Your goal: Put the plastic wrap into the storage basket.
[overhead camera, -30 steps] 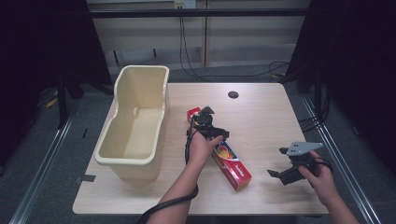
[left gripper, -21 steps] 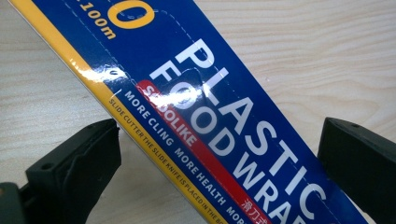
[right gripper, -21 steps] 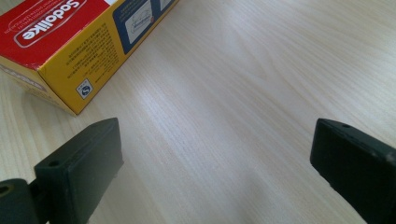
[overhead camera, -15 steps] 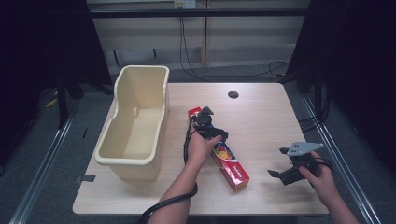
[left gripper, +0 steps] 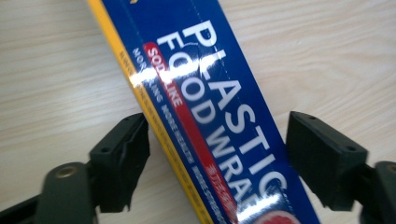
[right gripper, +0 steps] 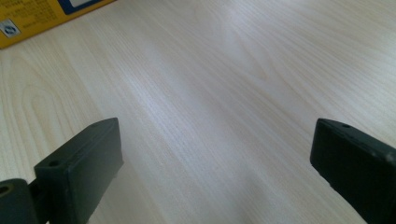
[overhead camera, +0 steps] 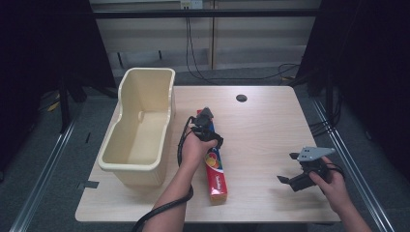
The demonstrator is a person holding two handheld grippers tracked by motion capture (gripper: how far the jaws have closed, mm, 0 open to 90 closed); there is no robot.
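Pale worktop [overhead camera: 270, 140]: right gripper [overhead camera: 290, 174] near the front right corner, wide open, empty. Left gripper [left gripper: 217, 154], jaws just closing, straddles the wrap box [overhead camera: 215, 166] mid-worktop beside the bin [overhead camera: 145, 145]; one pad looks short, so the glossy box may pivot.

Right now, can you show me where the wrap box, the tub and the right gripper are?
wrap box [left gripper: 219, 116], left gripper view, blue top face.
tub [overhead camera: 170, 104], high view, right rim.
right gripper [overhead camera: 289, 167], high view, between its jaw tips.
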